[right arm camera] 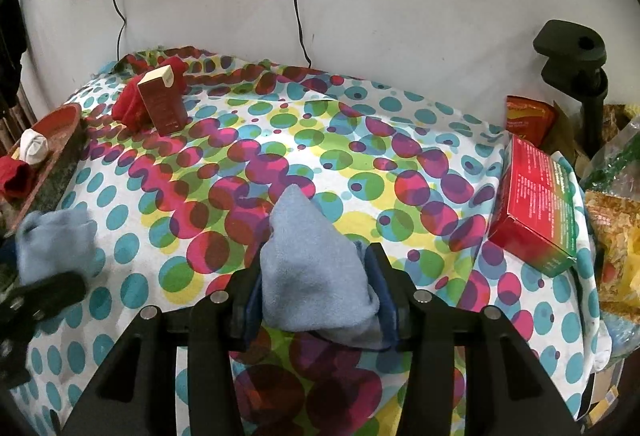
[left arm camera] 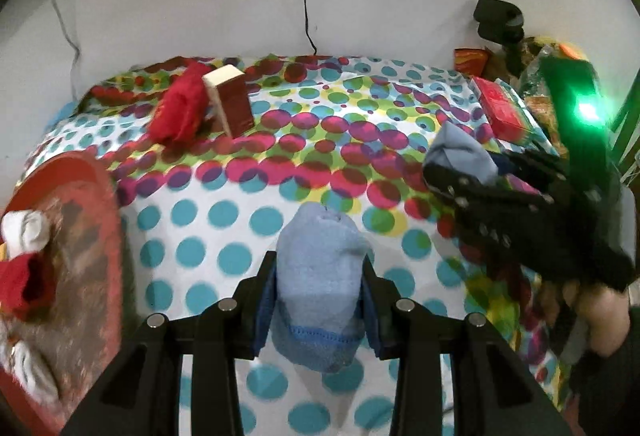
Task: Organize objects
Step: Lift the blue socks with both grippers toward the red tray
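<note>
left gripper (left arm camera: 320, 288) clamping blue sock (left arm camera: 320, 276), right gripper (right arm camera: 316, 288) clamping another

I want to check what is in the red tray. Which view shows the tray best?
The left wrist view shows the red tray best: it is near and seen from above, with white socks and a red sock inside, though blurred. The right wrist view shows it small, at the left edge.

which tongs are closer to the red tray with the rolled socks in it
Left. The left tongs, shut on a blue sock, sit right beside the red tray. The right tongs, holding another blue sock, are farther across the cloth.
</note>
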A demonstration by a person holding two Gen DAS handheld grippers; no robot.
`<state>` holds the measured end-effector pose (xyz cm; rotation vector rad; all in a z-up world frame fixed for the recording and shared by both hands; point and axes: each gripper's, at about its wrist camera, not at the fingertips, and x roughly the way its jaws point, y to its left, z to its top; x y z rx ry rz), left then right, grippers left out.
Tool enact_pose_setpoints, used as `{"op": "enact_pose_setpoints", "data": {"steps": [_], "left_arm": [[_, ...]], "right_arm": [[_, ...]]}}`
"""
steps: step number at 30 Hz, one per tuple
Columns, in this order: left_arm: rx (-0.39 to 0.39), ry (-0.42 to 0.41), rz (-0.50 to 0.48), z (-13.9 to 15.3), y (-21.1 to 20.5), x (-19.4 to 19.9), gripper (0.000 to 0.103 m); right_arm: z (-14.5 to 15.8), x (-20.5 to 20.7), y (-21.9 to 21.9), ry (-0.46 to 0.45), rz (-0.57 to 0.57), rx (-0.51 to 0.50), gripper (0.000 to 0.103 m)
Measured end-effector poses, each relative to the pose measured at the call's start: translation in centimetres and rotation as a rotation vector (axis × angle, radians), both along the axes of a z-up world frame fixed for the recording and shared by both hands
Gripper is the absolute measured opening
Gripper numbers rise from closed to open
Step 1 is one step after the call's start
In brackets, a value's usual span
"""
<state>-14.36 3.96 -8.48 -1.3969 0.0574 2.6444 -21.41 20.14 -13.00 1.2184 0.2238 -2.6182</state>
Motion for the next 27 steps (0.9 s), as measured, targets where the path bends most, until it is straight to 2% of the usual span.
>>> {"op": "enact_pose_setpoints", "data": {"steps": [14,27], "left_arm": [[0.021,0.028,0.067,1.2,-1.8,5.4,0.038],[0.059,0.082,0.2,3.6,-6.4,7.4,0.038]], "right_arm": [[-0.1,0.0,-0.1,0.002,0.0,0.011,0.045],[-0.1,0.1,-0.6,0.007,-0.002,0.043,0.045]]}}
